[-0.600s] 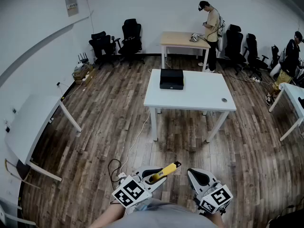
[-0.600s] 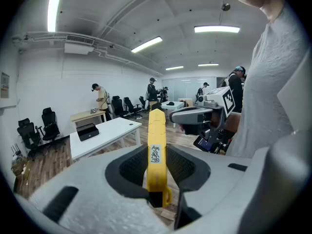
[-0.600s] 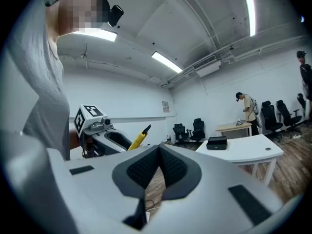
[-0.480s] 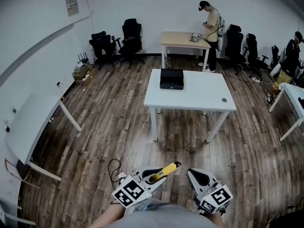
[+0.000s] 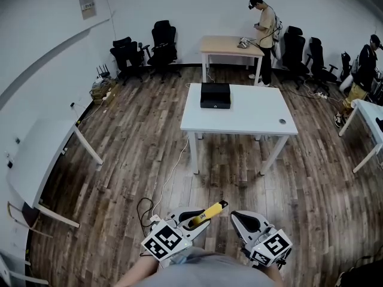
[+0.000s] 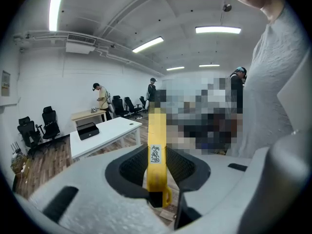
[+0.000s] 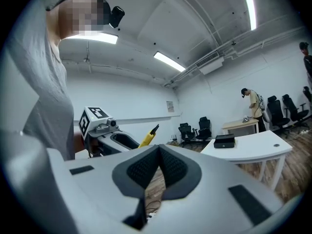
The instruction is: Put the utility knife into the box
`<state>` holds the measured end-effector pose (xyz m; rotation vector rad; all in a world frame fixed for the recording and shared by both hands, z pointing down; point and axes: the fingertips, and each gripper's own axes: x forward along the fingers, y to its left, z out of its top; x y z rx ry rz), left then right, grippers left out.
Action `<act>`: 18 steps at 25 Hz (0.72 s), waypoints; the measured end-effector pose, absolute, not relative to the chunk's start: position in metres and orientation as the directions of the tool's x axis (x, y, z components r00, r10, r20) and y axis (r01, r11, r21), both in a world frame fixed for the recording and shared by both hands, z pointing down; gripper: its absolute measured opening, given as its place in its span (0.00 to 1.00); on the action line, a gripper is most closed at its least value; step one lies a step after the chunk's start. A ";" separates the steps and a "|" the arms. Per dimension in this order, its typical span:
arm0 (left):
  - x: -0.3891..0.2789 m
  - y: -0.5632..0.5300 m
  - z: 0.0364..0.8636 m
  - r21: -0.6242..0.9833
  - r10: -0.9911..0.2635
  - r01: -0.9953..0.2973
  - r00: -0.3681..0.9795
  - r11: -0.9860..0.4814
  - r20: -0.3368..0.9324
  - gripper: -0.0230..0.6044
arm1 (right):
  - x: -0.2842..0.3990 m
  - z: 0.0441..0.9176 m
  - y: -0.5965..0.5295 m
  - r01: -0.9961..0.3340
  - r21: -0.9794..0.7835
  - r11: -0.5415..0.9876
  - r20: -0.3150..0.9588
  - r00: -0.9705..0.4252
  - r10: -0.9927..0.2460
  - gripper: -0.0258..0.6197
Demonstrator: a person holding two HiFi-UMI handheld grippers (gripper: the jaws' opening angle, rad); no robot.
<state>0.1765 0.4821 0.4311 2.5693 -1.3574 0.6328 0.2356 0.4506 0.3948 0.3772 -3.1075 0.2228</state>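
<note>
A yellow utility knife (image 5: 207, 213) sticks up and forward from my left gripper (image 5: 197, 220), which is shut on it low by my body. In the left gripper view the knife (image 6: 156, 147) stands upright between the dark pads (image 6: 130, 165). My right gripper (image 5: 244, 222) is beside it, shut with nothing in it; its pads (image 7: 146, 167) meet at the tip. The black box (image 5: 215, 95) sits on the far left part of a white table (image 5: 251, 118) a few steps ahead. The box also shows in the left gripper view (image 6: 88, 130) and the right gripper view (image 7: 224, 142).
Wooden floor lies between me and the table. A cable (image 5: 157, 199) runs along the floor near my feet. A tilted white table (image 5: 36, 154) is at the left, office chairs (image 5: 143, 52) at the back wall, and a person (image 5: 263, 31) at a wooden desk (image 5: 230, 45).
The head view has shifted slightly, so the room sits a little differently in the picture. Both grippers keep their places and the knife stays in the left one.
</note>
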 end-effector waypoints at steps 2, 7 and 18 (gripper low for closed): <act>0.175 0.482 0.431 -0.048 -0.749 -0.820 0.496 -0.570 0.440 0.24 | 0.233 0.395 0.452 -0.227 -0.151 0.962 0.020 -0.974 -0.227 0.09; 0.174 0.479 0.433 -0.042 -0.752 -0.825 0.492 -0.564 0.438 0.24 | 0.230 0.398 0.452 -0.188 -0.183 0.965 0.016 -0.982 -0.188 0.09; 0.176 0.482 0.430 -0.039 -0.758 -0.830 0.488 -0.556 0.433 0.24 | 0.213 0.404 0.493 0.042 -0.210 0.977 -0.014 -0.999 0.040 0.09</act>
